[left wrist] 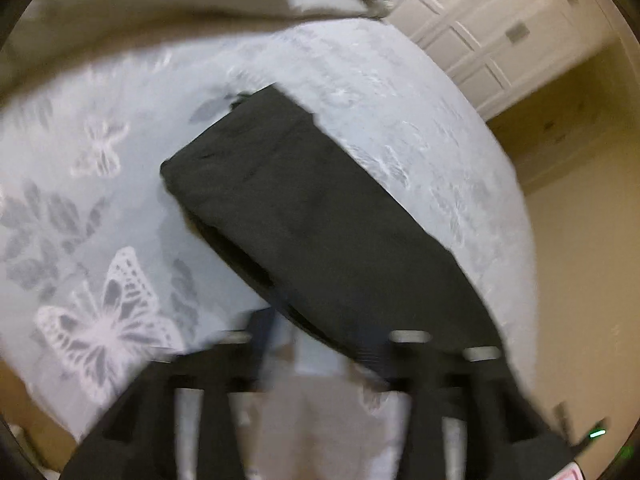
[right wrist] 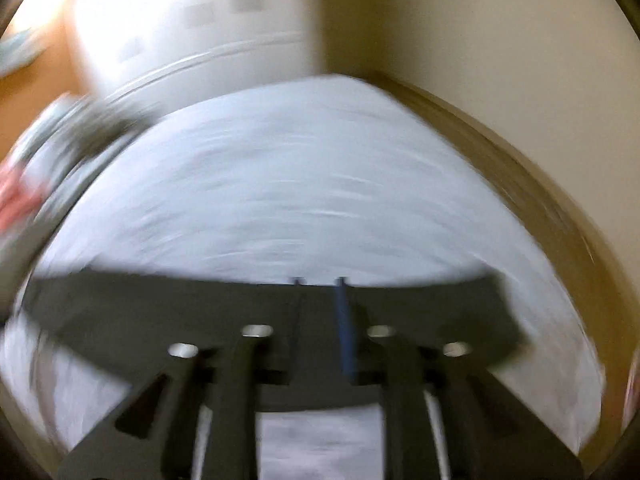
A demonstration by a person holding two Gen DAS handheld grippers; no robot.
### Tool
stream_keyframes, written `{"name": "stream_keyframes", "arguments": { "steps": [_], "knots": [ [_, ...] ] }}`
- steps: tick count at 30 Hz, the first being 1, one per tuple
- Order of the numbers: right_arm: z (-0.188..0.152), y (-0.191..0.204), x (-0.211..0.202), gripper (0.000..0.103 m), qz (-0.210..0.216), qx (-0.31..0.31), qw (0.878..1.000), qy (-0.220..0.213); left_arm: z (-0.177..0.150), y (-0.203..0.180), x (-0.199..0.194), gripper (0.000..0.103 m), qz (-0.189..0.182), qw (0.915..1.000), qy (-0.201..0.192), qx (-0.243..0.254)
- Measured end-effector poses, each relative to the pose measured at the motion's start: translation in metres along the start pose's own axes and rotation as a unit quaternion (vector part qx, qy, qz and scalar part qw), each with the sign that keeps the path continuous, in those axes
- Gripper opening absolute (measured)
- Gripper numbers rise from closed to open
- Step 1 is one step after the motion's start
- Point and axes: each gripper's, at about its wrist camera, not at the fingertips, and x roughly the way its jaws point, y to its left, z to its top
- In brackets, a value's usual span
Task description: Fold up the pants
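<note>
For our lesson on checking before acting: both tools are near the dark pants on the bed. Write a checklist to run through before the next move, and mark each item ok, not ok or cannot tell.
1. Pants lie folded into a long dark strip on the bedspread: ok.
2. Left tool open, nothing between its fingers: ok.
3. Right tool open, pads not pressing the cloth under it: ok.
4. Strip wholly on the bed, clear of the edge: not ok; in the left wrist view its long side runs close along the edge.
5. Layers lined up neatly: cannot tell, both views are blurred.
6. Other clothes stay apart from the pants: ok.
</note>
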Motion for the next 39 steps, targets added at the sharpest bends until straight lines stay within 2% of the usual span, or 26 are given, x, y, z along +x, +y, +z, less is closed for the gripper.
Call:
{"name": "stream_keyframes", "arguments": {
  "steps": [1,3,4,6,7,8,9,12,14,15,17,19,21,23,25,27,29,31,32,33,35,38,39],
  "knots": [
    [-0.002,0.042,0.006,0.079,0.030,-0.061,0.998,-0.001,-0.003,-0.010,-0.001,0.076,0.007,0.9999,-0.014,0.004],
    [-0.014,0.108,0.021,0.078,0.074,-0.162,0.984,0.020,-0.013,-0.029,-0.004,0.076,0.007,0.9992,-0.036,0.015],
    [-0.025,0.146,0.034,0.072,0.091,-0.219,0.971,0.037,-0.013,-0.037,-0.001,0.076,0.001,0.9991,-0.036,0.025],
    [-0.041,0.183,0.058,0.060,0.106,-0.267,0.955,0.071,-0.016,-0.052,0.007,0.076,-0.012,0.9978,-0.029,0.058],
    [-0.048,0.197,0.076,0.054,0.109,-0.278,0.950,0.094,-0.018,-0.053,0.010,0.076,-0.009,0.9974,-0.028,0.066],
    [-0.050,0.202,0.087,0.053,0.111,-0.274,0.949,0.105,-0.021,-0.053,0.013,0.076,0.002,0.9969,-0.027,0.074],
    [-0.052,0.203,0.099,0.048,0.117,-0.266,0.949,0.121,-0.021,-0.050,0.020,0.076,0.015,0.9968,-0.023,0.075],
    [-0.053,0.198,0.128,0.031,0.147,-0.208,0.953,0.166,-0.020,-0.042,0.032,0.076,0.015,0.9978,0.007,0.063],
    [-0.048,0.185,0.130,0.030,0.180,-0.175,0.951,0.178,-0.020,-0.037,0.034,0.076,0.020,0.9982,0.011,0.056],
    [-0.045,0.179,0.127,0.030,0.207,-0.164,0.946,0.190,-0.020,-0.035,0.034,0.076,0.021,0.9983,0.010,0.054],
    [-0.040,0.173,0.120,0.030,0.231,-0.147,0.944,0.181,-0.018,-0.033,0.033,0.076,0.017,0.9981,0.009,0.059],
    [-0.035,0.177,0.115,0.031,0.229,-0.147,0.948,0.166,-0.022,-0.032,0.031,0.076,0.014,0.9977,0.012,0.065],
    [-0.039,0.179,0.123,0.032,0.215,-0.161,0.947,0.174,-0.025,-0.030,0.032,0.076,0.018,0.9975,0.018,0.066],
    [-0.048,0.184,0.128,0.027,0.198,-0.184,0.946,0.180,-0.026,-0.030,0.036,0.076,0.019,0.9974,0.028,0.063],
    [-0.044,0.187,0.119,0.003,0.203,-0.194,0.943,0.178,-0.028,-0.031,0.038,0.076,0.013,0.9975,0.036,0.060],
    [-0.038,0.184,0.097,0.003,0.233,-0.198,0.937,0.168,-0.028,-0.033,0.035,0.076,0.012,0.9975,0.027,0.065],
    [-0.042,0.181,0.079,0.003,0.236,-0.225,0.931,0.162,-0.029,-0.035,0.029,0.076,0.020,0.9972,0.010,0.072],
    [-0.055,0.181,0.088,0.002,0.242,-0.231,0.921,0.198,-0.029,-0.037,0.028,0.076,0.033,0.9962,-0.002,0.081],
    [-0.066,0.179,0.100,0.002,0.226,-0.233,0.918,0.227,-0.028,-0.038,0.030,0.076,0.036,0.9958,0.000,0.084],
    [-0.067,0.182,0.106,0.003,0.213,-0.236,0.918,0.235,-0.028,-0.038,0.034,0.076,0.038,0.9956,0.009,0.085],
    [-0.057,0.182,0.097,0.004,0.226,-0.228,0.921,0.220,-0.028,-0.037,0.043,0.076,0.042,0.9955,0.030,0.079],
    [-0.015,0.182,0.080,0.007,0.282,-0.184,0.926,0.171,-0.035,-0.024,0.075,0.076,0.100,0.9876,0.102,0.065],
    [0.000,0.183,0.082,0.007,0.298,-0.166,0.926,0.160,-0.037,-0.019,0.080,0.077,0.102,0.9866,0.112,0.060]
  ]
}}
